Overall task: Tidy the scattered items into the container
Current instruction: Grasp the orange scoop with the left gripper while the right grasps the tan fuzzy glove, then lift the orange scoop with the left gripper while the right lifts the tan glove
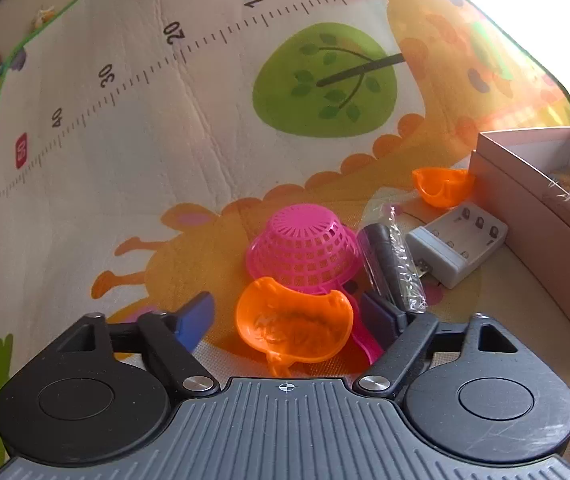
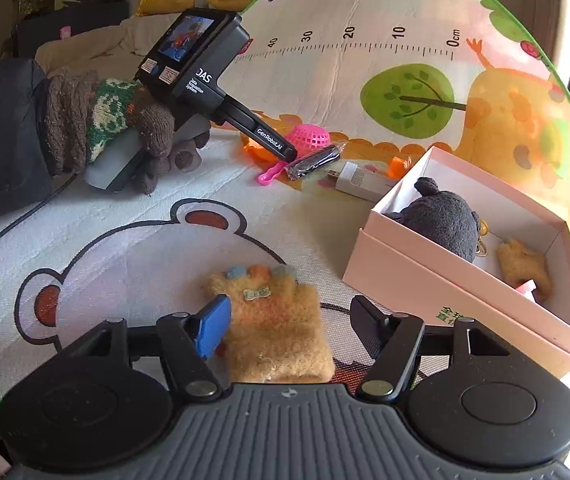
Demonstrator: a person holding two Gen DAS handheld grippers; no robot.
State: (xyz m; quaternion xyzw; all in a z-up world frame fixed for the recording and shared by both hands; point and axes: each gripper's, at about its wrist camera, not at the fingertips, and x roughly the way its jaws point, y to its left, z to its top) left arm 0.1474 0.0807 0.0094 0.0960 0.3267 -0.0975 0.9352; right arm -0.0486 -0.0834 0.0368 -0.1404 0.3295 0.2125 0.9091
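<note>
My left gripper [image 1: 291,318] is open, its fingers on either side of an orange plastic scoop [image 1: 291,326] on the play mat. Behind the scoop lie an upturned pink strainer [image 1: 305,252], a black item in clear wrap [image 1: 393,268], a white battery charger [image 1: 457,242] and a second orange scoop [image 1: 443,186]. My right gripper [image 2: 291,326] is open around a fuzzy yellow glove [image 2: 277,328] lying flat on the mat. The pink box [image 2: 445,300] stands to the right and holds a dark plush toy [image 2: 441,220] and another yellow glove [image 2: 525,266].
The left hand-held gripper [image 2: 205,80], held by a gloved hand, shows in the right wrist view over the pile. The box [image 1: 533,184] is at the right in the left wrist view. The mat's green edge [image 2: 545,52] borders the far side. Plush toys sit beyond it.
</note>
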